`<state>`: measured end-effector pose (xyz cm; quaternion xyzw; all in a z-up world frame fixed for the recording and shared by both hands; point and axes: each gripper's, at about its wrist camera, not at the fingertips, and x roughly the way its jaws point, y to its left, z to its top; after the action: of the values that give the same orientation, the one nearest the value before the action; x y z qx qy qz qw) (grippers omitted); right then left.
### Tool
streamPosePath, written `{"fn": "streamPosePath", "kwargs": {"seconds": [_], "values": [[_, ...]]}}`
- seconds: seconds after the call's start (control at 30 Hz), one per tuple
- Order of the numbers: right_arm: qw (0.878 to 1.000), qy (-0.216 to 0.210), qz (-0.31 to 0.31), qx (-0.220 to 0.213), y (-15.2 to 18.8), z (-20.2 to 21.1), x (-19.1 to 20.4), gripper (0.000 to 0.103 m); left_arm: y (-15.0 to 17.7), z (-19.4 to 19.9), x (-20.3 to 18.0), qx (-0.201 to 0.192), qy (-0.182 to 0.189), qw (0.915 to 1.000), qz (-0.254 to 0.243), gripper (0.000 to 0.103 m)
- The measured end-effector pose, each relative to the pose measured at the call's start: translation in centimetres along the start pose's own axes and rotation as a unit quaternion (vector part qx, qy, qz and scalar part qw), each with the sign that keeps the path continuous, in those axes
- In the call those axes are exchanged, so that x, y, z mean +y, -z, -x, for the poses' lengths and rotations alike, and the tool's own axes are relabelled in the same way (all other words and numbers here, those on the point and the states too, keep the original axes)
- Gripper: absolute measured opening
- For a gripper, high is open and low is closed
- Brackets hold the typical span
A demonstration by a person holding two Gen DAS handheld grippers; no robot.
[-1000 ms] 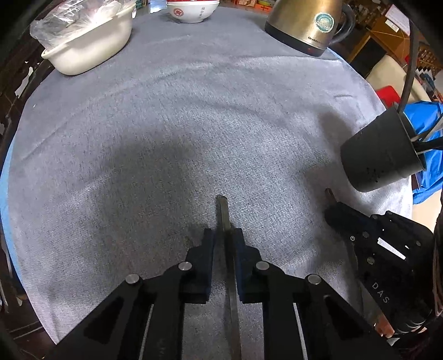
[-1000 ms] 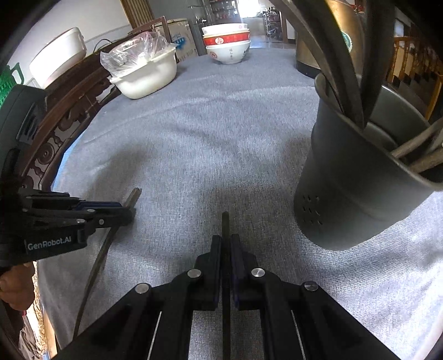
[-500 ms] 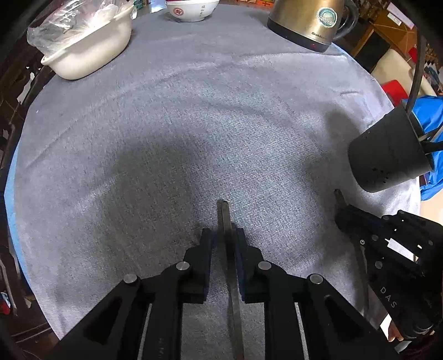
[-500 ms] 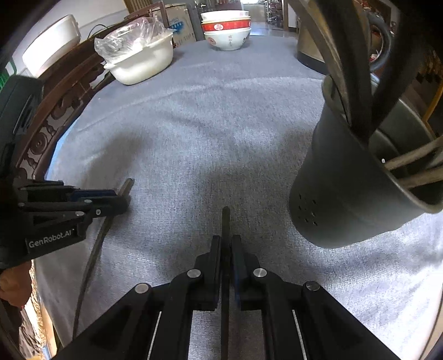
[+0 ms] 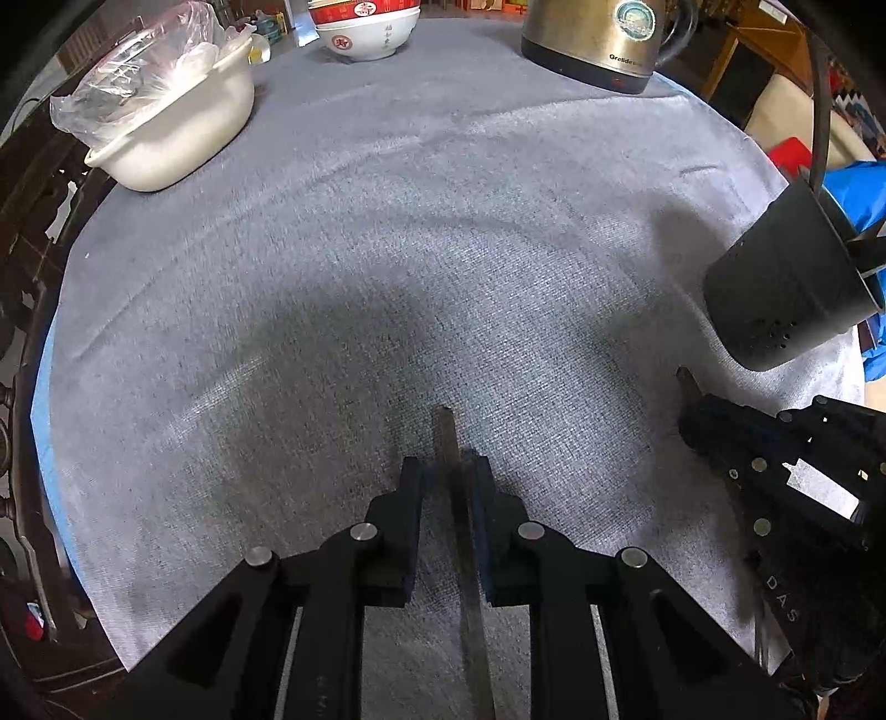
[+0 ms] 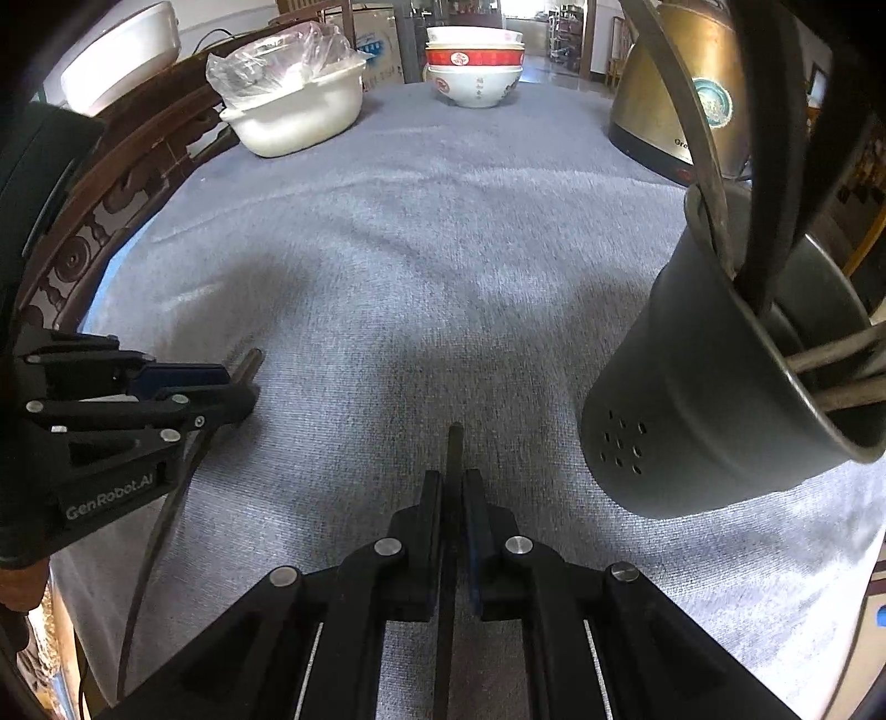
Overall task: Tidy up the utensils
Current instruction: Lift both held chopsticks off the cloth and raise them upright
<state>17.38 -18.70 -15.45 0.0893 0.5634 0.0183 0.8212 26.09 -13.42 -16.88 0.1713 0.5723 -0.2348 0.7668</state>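
My left gripper (image 5: 446,471) is shut on a flat metal utensil handle (image 5: 444,432) that sticks out past the fingertips, above the grey cloth. My right gripper (image 6: 453,482) is shut on a thin dark utensil handle (image 6: 455,443). A dark metal utensil holder (image 6: 714,387) with several utensils in it stands just right of the right gripper; it also shows at the right edge of the left wrist view (image 5: 786,299). Each gripper shows in the other's view: the right (image 5: 692,404), the left (image 6: 243,387).
A round table under a grey cloth (image 5: 421,232). At the far side stand a white tub with a plastic bag (image 5: 171,127), stacked red and white bowls (image 5: 365,27) and a brass-coloured kettle (image 5: 598,39). A carved wooden chair back (image 6: 127,188) lies left.
Both grippers have lifted and tilted slightly, so the far bowls and kettle show more. The holder has shifted a little in both views. Both still hold their utensils.
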Motion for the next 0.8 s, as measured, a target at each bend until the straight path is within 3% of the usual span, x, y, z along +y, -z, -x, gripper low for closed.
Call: {"fn": "streamPosePath", "kwargs": {"seconds": [0.37,0.8], "values": [[1.000,-0.004,-0.006,0.001,0.2,0.1,-0.2,0.009,0.6,0.5,-0.1,-0.008,-0.005,0.9999,-0.005,0.017],[1.000,-0.004,-0.010,0.000,0.3,0.1,-0.2,0.009,1.0,0.9,-0.3,-0.012,-0.002,0.9999,-0.006,0.010]]}}
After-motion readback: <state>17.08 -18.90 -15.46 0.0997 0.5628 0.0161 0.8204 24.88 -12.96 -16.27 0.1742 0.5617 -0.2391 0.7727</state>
